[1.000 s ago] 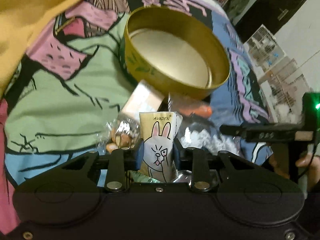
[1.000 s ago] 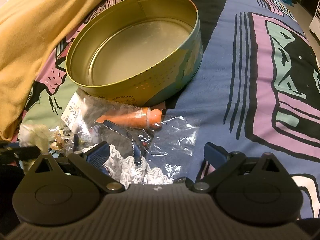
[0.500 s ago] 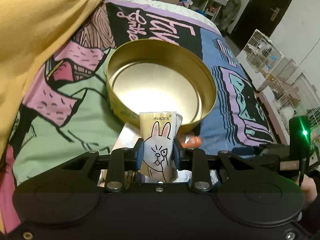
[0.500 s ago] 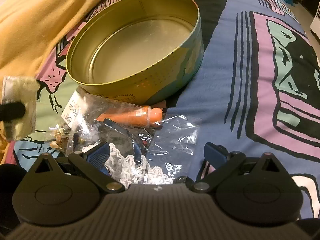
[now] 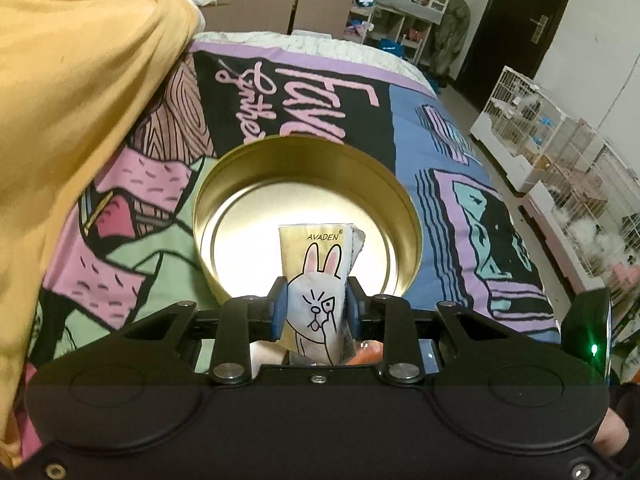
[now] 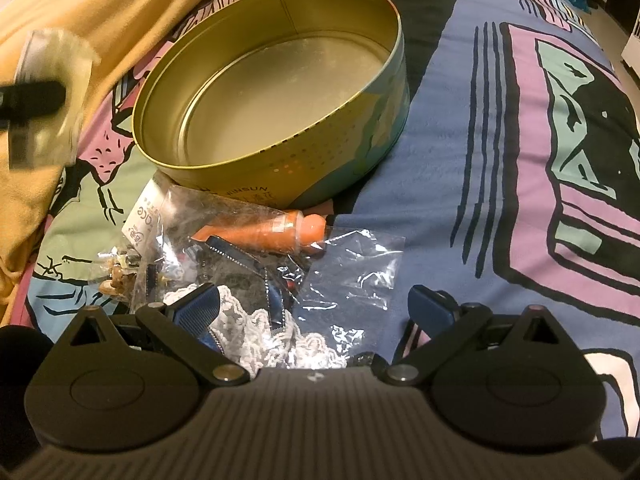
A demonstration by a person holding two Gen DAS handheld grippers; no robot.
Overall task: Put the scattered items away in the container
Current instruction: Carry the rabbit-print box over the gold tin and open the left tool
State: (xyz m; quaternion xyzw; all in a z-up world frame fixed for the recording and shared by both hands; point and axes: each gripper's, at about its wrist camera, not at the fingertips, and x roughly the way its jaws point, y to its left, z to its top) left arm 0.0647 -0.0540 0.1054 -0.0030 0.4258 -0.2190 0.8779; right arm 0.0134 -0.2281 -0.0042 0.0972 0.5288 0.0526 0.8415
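Left gripper [image 5: 316, 304] has its fingers clamped on the bunny packet [image 5: 318, 276] near the tin [image 5: 308, 152], while the right gripper [image 6: 316, 308] sits wide open, empty, over the bags [image 6: 280, 276] on the bed [image 6: 500, 160].

Your left gripper [image 5: 317, 305] holds a pale yellow packet [image 5: 318, 276] printed "AVADEN" along its top edge, above a drawn rabbit. On the round gold tin [image 6: 280, 92] you can read "WINSUN" on the outer wall near the base, with further characters beside it too small to make out. The bedspread [image 5: 412, 128] carries large pink handwriting, only partly legible, starting "Fav". A white tag [image 6: 146, 212] among the clear bags bears small print you cannot read
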